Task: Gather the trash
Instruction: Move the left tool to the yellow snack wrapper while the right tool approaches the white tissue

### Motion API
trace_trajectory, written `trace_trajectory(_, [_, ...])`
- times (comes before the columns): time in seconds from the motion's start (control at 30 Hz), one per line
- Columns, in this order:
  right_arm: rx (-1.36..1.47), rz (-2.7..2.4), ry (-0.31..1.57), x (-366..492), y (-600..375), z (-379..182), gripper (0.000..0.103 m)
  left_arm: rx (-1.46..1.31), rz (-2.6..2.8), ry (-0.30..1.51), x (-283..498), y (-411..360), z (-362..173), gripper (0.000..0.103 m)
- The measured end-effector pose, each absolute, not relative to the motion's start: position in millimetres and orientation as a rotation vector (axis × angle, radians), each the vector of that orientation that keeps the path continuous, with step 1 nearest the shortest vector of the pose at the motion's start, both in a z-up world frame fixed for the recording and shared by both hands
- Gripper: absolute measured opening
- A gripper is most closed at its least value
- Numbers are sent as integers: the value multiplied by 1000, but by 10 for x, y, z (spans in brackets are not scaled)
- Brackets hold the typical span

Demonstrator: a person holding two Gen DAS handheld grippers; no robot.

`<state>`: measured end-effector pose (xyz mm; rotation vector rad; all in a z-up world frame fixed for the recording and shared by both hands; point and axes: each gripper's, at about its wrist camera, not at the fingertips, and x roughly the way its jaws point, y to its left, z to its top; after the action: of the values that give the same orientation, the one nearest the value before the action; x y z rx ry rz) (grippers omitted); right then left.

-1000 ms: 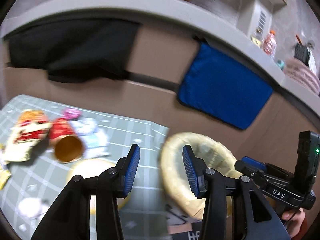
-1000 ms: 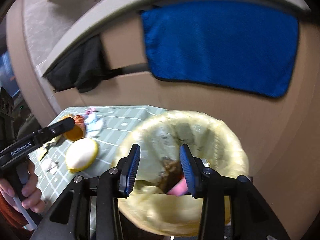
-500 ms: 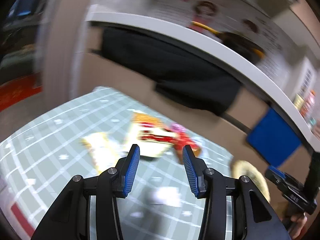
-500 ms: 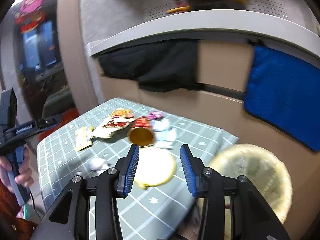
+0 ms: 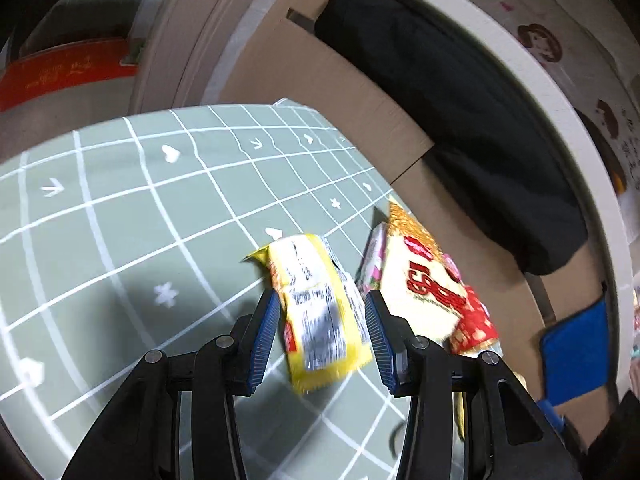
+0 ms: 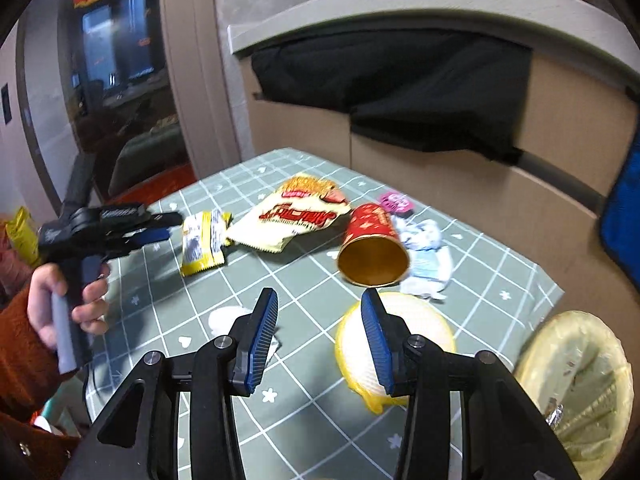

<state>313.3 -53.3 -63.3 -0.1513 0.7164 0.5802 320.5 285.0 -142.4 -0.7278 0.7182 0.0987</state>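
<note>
1. Left tool [image 5: 320, 336]: its blue ribbed pads stand apart on either side of a small yellow foil snack wrapper [image 5: 316, 312] with a white printed label. In the left wrist view the wrapper lies in the gap, but the right wrist view shows the left tool [image 6: 160, 226] just short of the wrapper [image 6: 202, 242], so nothing is gripped yet.
2. Handling of the wrapper, as a judgement: very light, thin, crinkly and slick. It will likely buckle rather than resist, and could slide on the desk. A pinch across the raised middle or a crimped end seam looks safer than one on the flat face.
3. Just beyond the left tool, to its right: a larger cream-and-red crinkled snack bag [image 5: 428, 288], flat on the desk and touching or nearly touching the wrapper. A wide closing could catch both.
4. Right tool [image 6: 320, 336]: roughly half open and empty, above the green checked desk [image 6: 168, 296].
5. Directly ahead of the right tool: a round yellow-rimmed white lid [image 6: 400, 340], partly behind its right pad. It looks thin and light; the rim is the best hold.
6. Farther ahead: a red paper cup [image 6: 372, 248] on its side, mouth toward the tool, easily crushed, beside crumpled pale wrapping [image 6: 428, 256].
7. Far right, off the desk edge: a bin with a pale yellow liner [image 6: 580, 392].
</note>
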Motion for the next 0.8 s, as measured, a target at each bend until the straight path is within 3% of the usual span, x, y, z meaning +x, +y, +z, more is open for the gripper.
trace_trajectory(0.33, [-173,675,778,3320,-292,-902,41,-651,140,797,3580,2713,-1539,45])
trace_trajectory(0.43, [-186,727,813,3355,-174,-981,41,-571,120,822,3574,2620,-1506,35])
trace_trajectory(0.8, [-313,899,839,3303,227,-1174,41,-492,36,792,2770,2459,-1273,31])
